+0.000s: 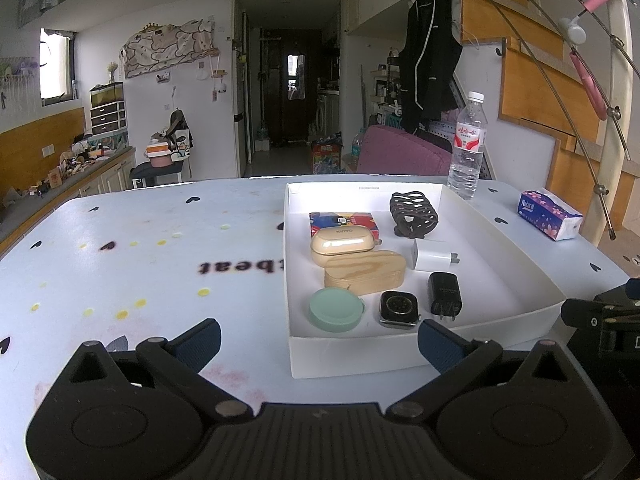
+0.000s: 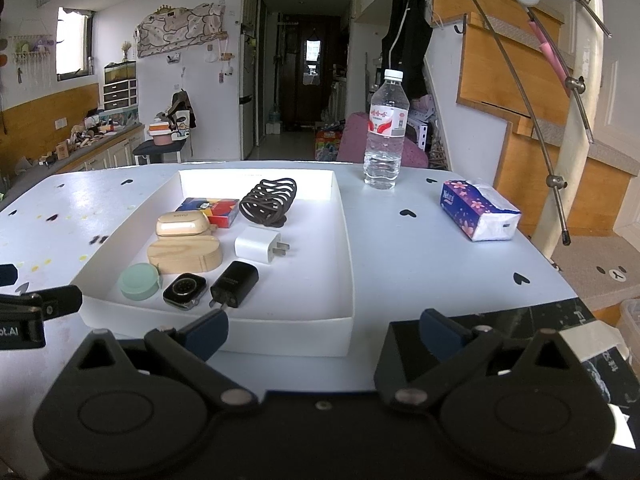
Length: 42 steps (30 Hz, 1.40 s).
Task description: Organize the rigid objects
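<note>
Risk sits in the crowding: the small rigid objects lie packed at the near-left of the white tray (image 1: 500,240), watch (image 1: 399,308) just beside black charger (image 1: 445,291) and mint case (image 1: 334,309), so a reaching tool could nudge a neighbour. Left tool (image 1: 319,340) and right tool (image 2: 324,330) both hang spread and empty before the tray's near wall. Only the right view shows the surface's near-right edge and a dark box (image 2: 480,328) there.
</note>
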Each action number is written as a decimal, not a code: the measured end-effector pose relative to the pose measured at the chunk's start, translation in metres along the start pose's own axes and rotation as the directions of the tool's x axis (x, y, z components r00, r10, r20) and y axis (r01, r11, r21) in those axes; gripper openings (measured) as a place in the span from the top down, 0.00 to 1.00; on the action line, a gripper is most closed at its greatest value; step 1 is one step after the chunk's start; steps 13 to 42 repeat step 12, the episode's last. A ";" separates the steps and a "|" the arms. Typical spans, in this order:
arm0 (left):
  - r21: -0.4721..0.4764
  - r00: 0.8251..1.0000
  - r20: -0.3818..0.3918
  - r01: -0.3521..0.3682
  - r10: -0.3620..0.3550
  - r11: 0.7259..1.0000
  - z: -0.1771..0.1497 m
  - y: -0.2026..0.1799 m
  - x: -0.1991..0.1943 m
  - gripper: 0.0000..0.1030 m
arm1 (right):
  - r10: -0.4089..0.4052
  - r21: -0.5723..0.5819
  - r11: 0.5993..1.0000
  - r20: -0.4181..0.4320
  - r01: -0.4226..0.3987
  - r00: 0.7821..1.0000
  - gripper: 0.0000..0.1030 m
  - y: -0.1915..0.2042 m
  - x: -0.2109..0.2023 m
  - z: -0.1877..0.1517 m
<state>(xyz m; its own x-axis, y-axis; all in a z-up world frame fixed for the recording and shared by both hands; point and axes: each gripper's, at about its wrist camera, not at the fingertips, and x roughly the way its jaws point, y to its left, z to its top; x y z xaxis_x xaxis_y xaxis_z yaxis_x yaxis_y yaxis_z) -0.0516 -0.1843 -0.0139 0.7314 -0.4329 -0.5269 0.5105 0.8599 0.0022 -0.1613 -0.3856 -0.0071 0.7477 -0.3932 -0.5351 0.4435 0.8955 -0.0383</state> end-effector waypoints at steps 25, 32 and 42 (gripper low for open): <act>0.000 1.000 0.000 0.000 0.000 1.000 -0.001 0.000 0.000 0.00 | 0.000 -0.001 1.000 0.000 0.000 1.000 0.00 0.000 0.000 0.000; 0.000 1.000 0.000 0.000 0.000 1.000 -0.001 0.000 0.000 0.00 | 0.000 -0.001 1.000 0.000 0.000 1.000 0.00 0.000 0.000 0.000; 0.000 1.000 0.000 0.000 0.000 1.000 -0.001 0.000 0.000 0.00 | 0.000 -0.001 1.000 0.000 0.000 1.000 0.00 0.000 0.000 0.000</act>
